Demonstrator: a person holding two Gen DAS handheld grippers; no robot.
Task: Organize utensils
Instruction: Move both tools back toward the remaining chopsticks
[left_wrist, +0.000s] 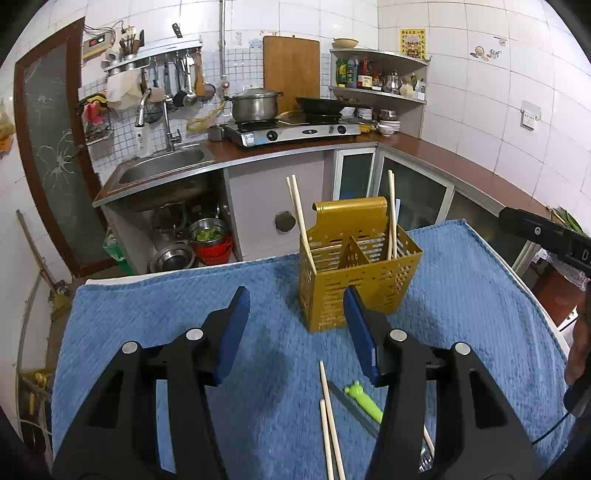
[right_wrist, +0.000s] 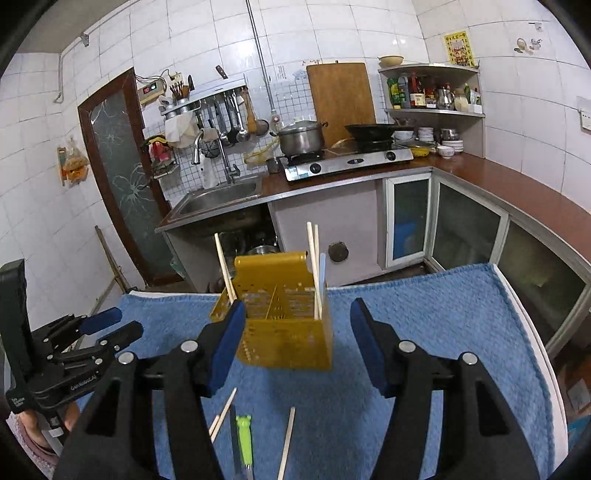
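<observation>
A yellow perforated utensil caddy (left_wrist: 360, 266) stands on the blue towel (left_wrist: 147, 321) and holds upright wooden chopsticks (left_wrist: 300, 218) on both sides. It also shows in the right wrist view (right_wrist: 286, 325). My left gripper (left_wrist: 295, 314) is open and empty, just in front of the caddy. Loose chopsticks (left_wrist: 328, 417) and a green-handled utensil (left_wrist: 364, 400) lie on the towel between its fingers. My right gripper (right_wrist: 297, 332) is open and empty, facing the caddy. Loose chopsticks (right_wrist: 287, 441) and the green-handled utensil (right_wrist: 244, 439) lie below it.
The left gripper's body (right_wrist: 74, 354) shows at the left of the right wrist view. The right gripper's body (left_wrist: 546, 232) shows at the right of the left wrist view. Beyond the towel are a sink (left_wrist: 162, 166), a stove (left_wrist: 295, 129) and cabinets (right_wrist: 465, 229).
</observation>
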